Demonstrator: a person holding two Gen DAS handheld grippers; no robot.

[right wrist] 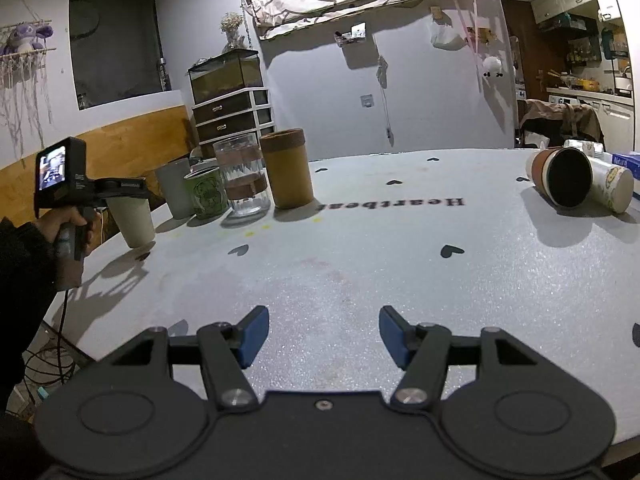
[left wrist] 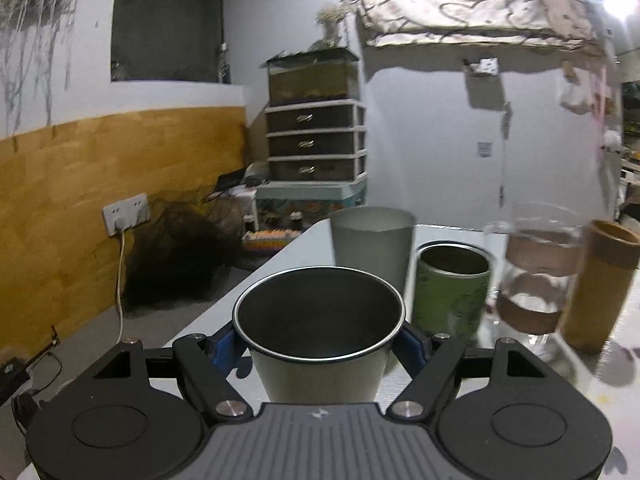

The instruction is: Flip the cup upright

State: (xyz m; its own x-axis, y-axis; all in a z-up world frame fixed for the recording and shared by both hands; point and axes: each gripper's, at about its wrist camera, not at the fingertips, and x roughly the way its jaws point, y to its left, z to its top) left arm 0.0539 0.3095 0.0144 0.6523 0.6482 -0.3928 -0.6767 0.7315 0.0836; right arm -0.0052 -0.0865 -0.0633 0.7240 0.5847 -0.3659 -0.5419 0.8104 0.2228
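Note:
My left gripper is shut on a pale cup with a dark inside. The cup stands upright, mouth up, at the near left edge of the white table. In the right wrist view the same cup rests on the table under the left gripper, held by a hand. My right gripper is open and empty, low over the middle of the table. Two cups lie on their sides at the far right: a brown one and a white printed one.
A row of upright vessels stands beyond the held cup: a grey cup, a green tin, a glass jar and a tan cylinder. A blue box lies at the far right edge. The table's left edge drops to the floor.

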